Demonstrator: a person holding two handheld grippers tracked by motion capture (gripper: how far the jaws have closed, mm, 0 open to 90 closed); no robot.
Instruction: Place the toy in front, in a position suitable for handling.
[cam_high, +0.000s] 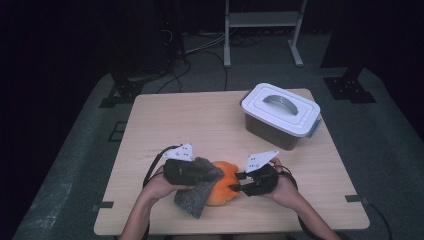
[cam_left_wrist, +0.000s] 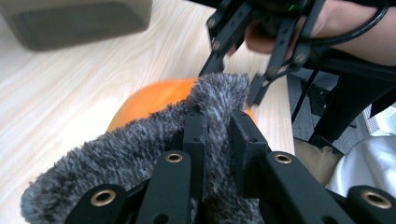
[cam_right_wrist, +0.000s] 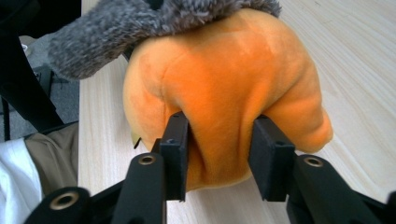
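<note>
An orange plush toy (cam_high: 223, 186) (cam_right_wrist: 229, 88) (cam_left_wrist: 154, 100) lies near the table's front edge. A fuzzy grey cloth (cam_high: 197, 190) (cam_left_wrist: 140, 149) (cam_right_wrist: 140, 23) drapes over its left side. My left gripper (cam_high: 192, 172) (cam_left_wrist: 215, 135) is shut on a fold of the grey cloth, holding it over the toy. My right gripper (cam_high: 236, 182) (cam_right_wrist: 219, 154) comes in from the right, its pads pressing into the plush so the fabric bulges between them. In the left gripper view, the right gripper (cam_left_wrist: 236, 79) shows beyond the cloth.
A grey bin with a white handled lid (cam_high: 281, 114) stands at the table's back right. The wooden table (cam_high: 190, 120) has free room at the back left. Cables and a metal stand lie on the floor beyond.
</note>
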